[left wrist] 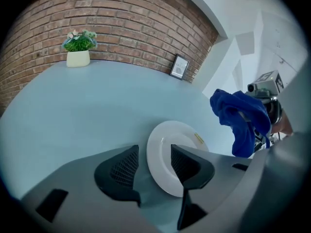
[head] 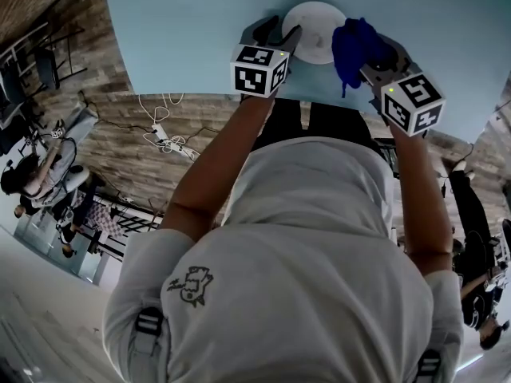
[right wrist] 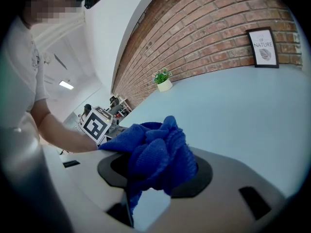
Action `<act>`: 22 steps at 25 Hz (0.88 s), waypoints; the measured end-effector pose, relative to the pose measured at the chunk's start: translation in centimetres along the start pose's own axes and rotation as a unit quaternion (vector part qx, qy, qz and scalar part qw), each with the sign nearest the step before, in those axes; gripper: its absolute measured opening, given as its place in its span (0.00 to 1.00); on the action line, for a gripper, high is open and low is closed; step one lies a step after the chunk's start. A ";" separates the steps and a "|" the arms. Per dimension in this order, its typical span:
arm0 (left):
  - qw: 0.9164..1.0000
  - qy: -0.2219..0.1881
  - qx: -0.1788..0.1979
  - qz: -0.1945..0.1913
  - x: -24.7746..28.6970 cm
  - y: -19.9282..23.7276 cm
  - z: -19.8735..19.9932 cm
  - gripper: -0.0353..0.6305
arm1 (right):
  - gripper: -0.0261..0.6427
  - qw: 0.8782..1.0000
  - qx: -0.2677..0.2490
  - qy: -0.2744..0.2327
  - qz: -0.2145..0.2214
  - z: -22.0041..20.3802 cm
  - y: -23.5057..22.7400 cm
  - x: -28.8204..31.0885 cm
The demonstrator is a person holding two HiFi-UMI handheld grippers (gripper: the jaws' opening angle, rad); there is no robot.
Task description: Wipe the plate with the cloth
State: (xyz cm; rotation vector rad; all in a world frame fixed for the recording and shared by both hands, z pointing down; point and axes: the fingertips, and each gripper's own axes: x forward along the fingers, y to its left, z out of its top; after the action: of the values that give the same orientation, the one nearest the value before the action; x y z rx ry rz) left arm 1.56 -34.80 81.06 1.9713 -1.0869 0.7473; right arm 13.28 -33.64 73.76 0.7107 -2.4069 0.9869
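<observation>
A white plate lies flat on the light blue table, close to its near edge. My left gripper is at the plate's left rim. In the left gripper view its jaws stand open with the rim of the plate between them; the left pad is clear of it. My right gripper hangs just right of the plate, shut on a bunched blue cloth. The cloth fills the gap between the right jaws and droops below them. The cloth also shows in the left gripper view, above the plate's right side.
A small potted plant and a framed picture stand at the table's far side against a brick wall. The table's near edge runs just below both grippers. Chairs and people are on the floor at the left.
</observation>
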 end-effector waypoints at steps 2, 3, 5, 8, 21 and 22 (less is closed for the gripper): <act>1.000 -0.002 -0.004 0.001 -0.3 -0.1 -0.2 0.35 | 0.29 1.000 -0.010 0.001 -0.005 -0.2 0.4 -0.1; 1.000 -0.005 -0.007 -0.002 -0.6 -0.4 -0.2 0.35 | 0.29 1.000 -0.012 -0.001 -0.007 -0.2 0.6 -0.4; 1.000 -0.016 -0.001 -0.011 -1.8 -1.4 0.2 0.35 | 0.29 1.000 -0.018 -0.009 -0.012 0.1 1.3 -1.1; 0.999 -0.036 0.020 -0.026 -4.5 -3.3 1.0 0.35 | 0.29 0.999 -0.029 -0.027 -0.022 0.8 2.8 -2.7; 0.969 -0.186 0.103 -0.127 -24.9 -13.2 8.4 0.08 | 0.29 0.973 -0.151 -0.145 -0.099 11.1 16.4 -15.4; 0.964 -0.200 0.112 -0.133 -26.9 -13.8 8.4 0.06 | 0.29 0.970 -0.154 -0.154 -0.105 11.2 17.8 -16.3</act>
State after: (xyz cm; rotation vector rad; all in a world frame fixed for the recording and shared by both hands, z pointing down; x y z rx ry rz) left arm 2.11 -25.11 51.29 2.4766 -0.9599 0.3451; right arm 12.77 -26.26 48.19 1.0341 -2.5949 0.4272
